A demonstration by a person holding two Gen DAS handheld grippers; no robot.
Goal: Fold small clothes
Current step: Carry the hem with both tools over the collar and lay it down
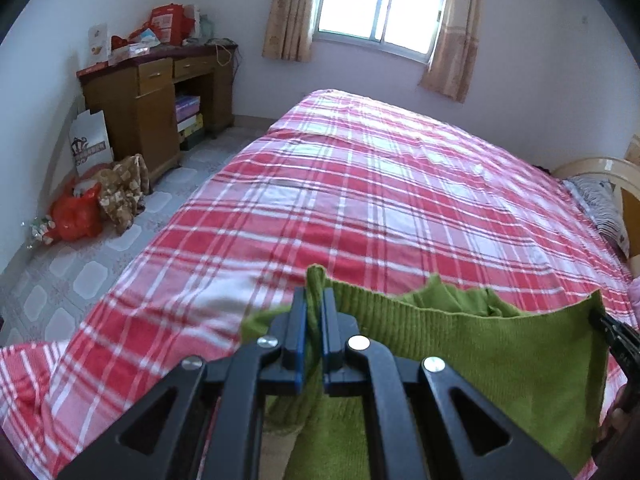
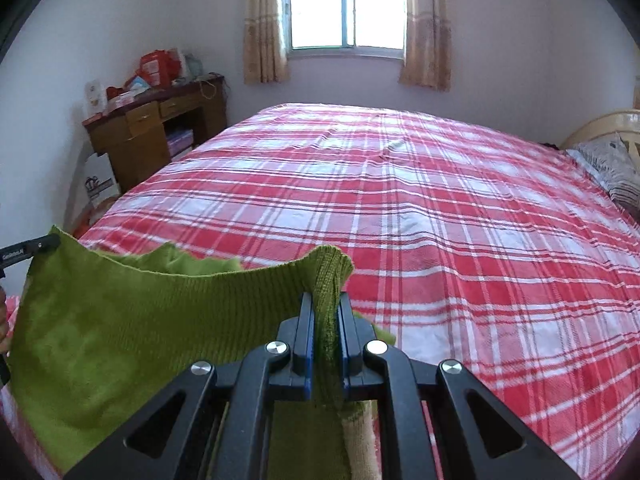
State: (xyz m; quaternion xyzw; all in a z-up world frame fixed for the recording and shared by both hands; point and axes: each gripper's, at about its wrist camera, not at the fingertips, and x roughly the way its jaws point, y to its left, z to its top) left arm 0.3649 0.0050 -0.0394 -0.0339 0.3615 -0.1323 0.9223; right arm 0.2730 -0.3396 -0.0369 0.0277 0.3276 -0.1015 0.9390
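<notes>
A green ribbed knit garment (image 1: 500, 356) hangs stretched between my two grippers above the near part of the bed. My left gripper (image 1: 314, 298) is shut on the garment's left corner, with green fabric pinched between its blue pads. In the right wrist view the same garment (image 2: 120, 320) spreads to the left, and my right gripper (image 2: 325, 304) is shut on its right corner. The right gripper's tip (image 1: 616, 334) shows at the far right of the left wrist view; the left gripper's tip (image 2: 28, 250) shows at the far left of the right wrist view. A pale cuff or hem (image 2: 360, 440) hangs below.
The bed (image 1: 360, 184) carries a red and white plaid cover. A wooden desk (image 1: 152, 96) with boxes stands by the left wall, with bags and a red sack (image 1: 76, 216) on the tiled floor. A striped pillow (image 2: 612, 168) and curved headboard lie at the right.
</notes>
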